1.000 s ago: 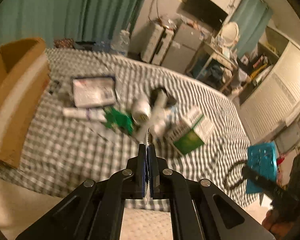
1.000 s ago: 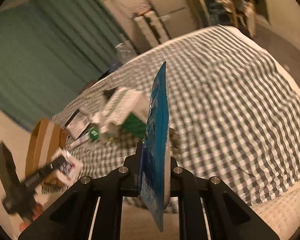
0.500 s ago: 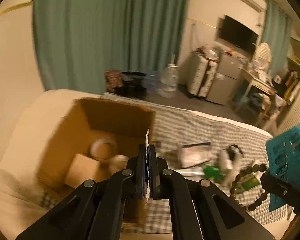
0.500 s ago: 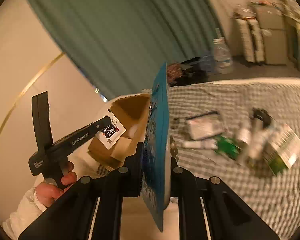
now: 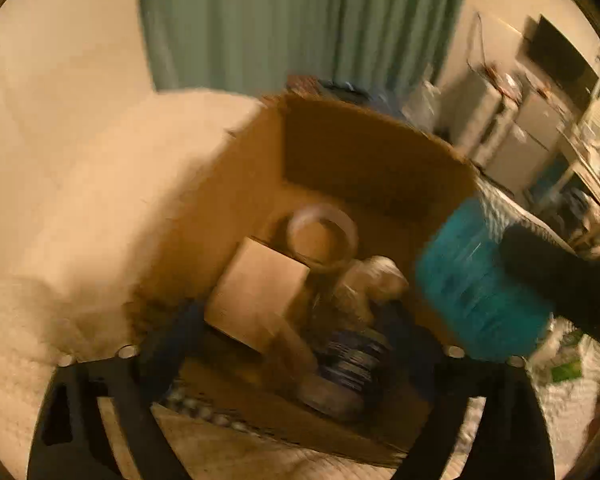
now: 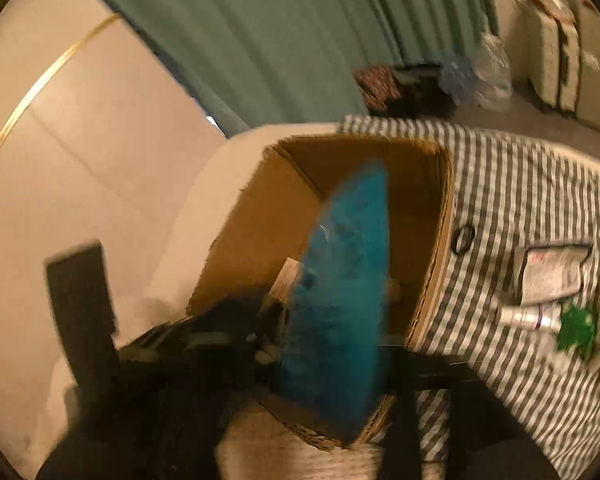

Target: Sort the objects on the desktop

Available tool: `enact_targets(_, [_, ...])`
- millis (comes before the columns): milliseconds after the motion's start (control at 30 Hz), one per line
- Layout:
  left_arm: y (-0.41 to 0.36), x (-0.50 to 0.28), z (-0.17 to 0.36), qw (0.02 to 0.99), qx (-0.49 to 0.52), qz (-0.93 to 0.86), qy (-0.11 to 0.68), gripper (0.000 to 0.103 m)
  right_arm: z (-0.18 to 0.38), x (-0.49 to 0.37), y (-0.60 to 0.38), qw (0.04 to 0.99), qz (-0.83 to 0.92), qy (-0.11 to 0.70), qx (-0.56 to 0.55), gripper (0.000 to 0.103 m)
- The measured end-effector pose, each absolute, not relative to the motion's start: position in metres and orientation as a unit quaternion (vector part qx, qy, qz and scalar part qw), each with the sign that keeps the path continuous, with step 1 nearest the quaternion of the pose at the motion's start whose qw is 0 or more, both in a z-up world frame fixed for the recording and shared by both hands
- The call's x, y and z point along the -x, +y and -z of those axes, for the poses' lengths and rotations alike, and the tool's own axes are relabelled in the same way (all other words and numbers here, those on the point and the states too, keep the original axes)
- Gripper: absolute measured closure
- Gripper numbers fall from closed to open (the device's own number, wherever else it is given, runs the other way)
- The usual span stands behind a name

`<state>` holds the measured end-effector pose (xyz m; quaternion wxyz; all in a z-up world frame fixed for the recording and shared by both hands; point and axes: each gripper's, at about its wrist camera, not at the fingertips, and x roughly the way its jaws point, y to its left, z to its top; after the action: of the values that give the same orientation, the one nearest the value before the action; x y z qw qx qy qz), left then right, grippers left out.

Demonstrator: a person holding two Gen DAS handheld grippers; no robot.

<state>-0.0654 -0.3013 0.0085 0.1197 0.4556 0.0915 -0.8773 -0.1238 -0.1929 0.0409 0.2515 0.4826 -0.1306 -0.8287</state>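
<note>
1. While my left gripper (image 5: 292, 356) hangs over the corrugated cardboard box (image 5: 364, 156), its jaws are spreading with nothing pinched; a tape ring (image 5: 322, 236) and small square carton (image 5: 260, 288) lie inside.
2. My right gripper's (image 6: 336, 364) jaws are spreading too; the flat glossy teal packet (image 6: 340, 292) stands between them above the box (image 6: 260, 232), beside the checked cloth (image 6: 520, 200).

Black left claw (image 5: 296, 356), silver screws (image 5: 127, 351)
</note>
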Motion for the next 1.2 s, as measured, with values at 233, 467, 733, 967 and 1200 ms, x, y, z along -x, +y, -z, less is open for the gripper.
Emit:
enact_targets(233, [-0.303,0.042,-0.018,0.103,-0.452,0.876,0.132,0.005,-0.073,0.092,-0.146,0.24,0.848,-0.159,-0.445,0.015])
enact_targets(467, [-0.256,-0.003,-0.057,0.085,-0.426,0.891,0.132,0.002,-0.112,0.023,-0.033,0.172,0.888,-0.163,-0.395,0.015])
enact_targets(733, [-0.163,-0.039,-0.106,0.034,-0.411,0.907,0.083,0.0,-0.126,-0.082,0.125,0.001,0.911,-0.155,-0.382,0.015])
enact_targets(967, [-0.08,-0.08,-0.173,-0.002,-0.363,0.931,0.041,0.0,-0.162,-0.15,0.202,-0.055,0.92,-0.168,-0.349,0.015])
enact_targets(1200, [-0.033,-0.097,-0.195,-0.024,-0.358,0.932,0.059,0.0,-0.181,-0.171,0.202,-0.038,0.927,-0.147,-0.343,0.015])
